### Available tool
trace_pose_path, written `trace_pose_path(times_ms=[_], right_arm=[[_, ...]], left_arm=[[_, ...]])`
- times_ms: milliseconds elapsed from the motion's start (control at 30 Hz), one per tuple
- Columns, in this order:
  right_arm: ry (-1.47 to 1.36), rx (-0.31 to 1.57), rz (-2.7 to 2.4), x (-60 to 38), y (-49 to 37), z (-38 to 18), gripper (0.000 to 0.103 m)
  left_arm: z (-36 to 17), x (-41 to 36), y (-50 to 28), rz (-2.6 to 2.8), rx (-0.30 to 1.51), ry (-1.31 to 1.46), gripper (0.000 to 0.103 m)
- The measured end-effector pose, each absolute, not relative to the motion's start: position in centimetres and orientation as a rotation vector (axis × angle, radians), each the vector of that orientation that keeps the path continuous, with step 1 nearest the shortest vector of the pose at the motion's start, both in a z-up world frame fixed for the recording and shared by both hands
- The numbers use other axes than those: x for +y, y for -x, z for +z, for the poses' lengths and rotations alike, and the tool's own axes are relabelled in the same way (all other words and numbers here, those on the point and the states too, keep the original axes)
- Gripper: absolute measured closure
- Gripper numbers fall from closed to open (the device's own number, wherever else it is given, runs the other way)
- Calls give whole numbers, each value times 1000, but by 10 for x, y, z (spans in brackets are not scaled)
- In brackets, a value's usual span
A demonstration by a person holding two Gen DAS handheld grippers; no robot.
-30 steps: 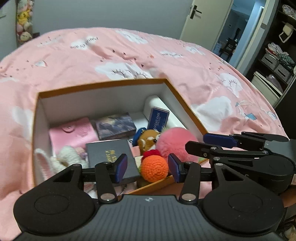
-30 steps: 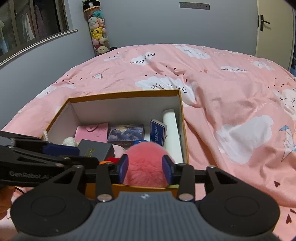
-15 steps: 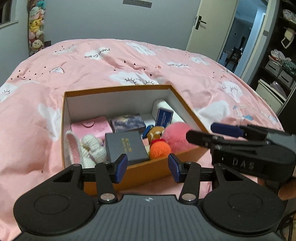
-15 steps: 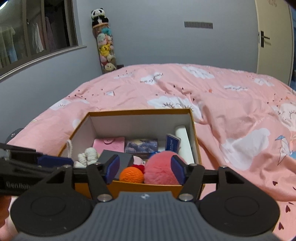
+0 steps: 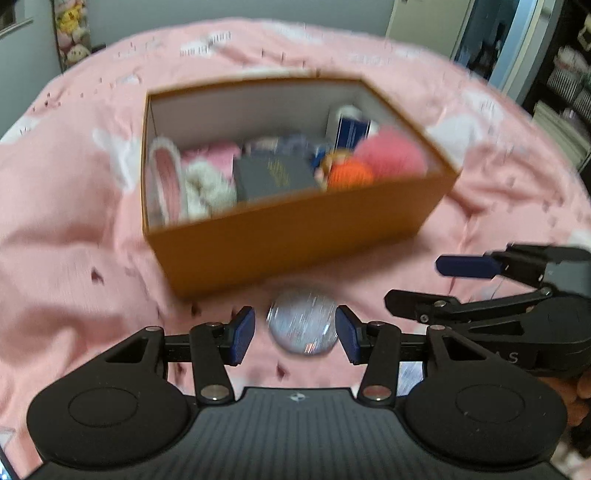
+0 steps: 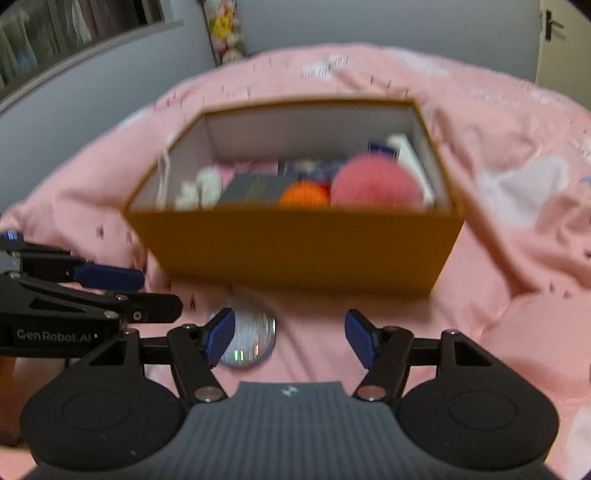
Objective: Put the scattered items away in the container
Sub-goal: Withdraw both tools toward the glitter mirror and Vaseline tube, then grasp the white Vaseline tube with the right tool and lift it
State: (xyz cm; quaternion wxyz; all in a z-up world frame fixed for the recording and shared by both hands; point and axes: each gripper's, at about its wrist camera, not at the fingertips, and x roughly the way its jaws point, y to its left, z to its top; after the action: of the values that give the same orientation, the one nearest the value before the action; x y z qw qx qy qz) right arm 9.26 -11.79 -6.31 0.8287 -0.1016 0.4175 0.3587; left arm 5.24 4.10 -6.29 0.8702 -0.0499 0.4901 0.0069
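An orange box (image 5: 295,229) stands on the pink bed and also shows in the right wrist view (image 6: 295,247). It holds a pink pompom (image 5: 391,151), an orange knit ball (image 5: 349,173), a dark box (image 5: 275,177), white knit items (image 5: 207,184) and more. A clear round glassy object (image 5: 303,323) lies on the bedspread in front of the box; it also shows in the right wrist view (image 6: 247,338). My left gripper (image 5: 295,334) is open with this object between its fingers. My right gripper (image 6: 290,338) is open and empty, just right of the object.
The pink bedspread (image 5: 66,221) is rumpled around the box. A door and dark shelving (image 5: 561,74) stand at the far right. Stuffed toys (image 6: 225,33) hang on the grey wall behind the bed. Both views are motion-blurred.
Both grippers have pulled back and down from the box. The right gripper let go of the pink pompom, which stays in the box. The clear round object has come into view.
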Motion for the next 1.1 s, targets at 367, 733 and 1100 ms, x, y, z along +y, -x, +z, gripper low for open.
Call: trace_pose_path(times_ms=[367, 733, 1100], right_arm=[[445, 1101, 860, -101, -71, -116, 30], [608, 1106, 934, -98, -60, -118, 23], [715, 1086, 949, -87, -51, -134, 15]], left_arm=[[-106, 31, -45, 17, 1234, -19, 48], [-112, 24, -47, -14, 1267, -67, 48], [-111, 26, -47, -20, 1268, -50, 48]])
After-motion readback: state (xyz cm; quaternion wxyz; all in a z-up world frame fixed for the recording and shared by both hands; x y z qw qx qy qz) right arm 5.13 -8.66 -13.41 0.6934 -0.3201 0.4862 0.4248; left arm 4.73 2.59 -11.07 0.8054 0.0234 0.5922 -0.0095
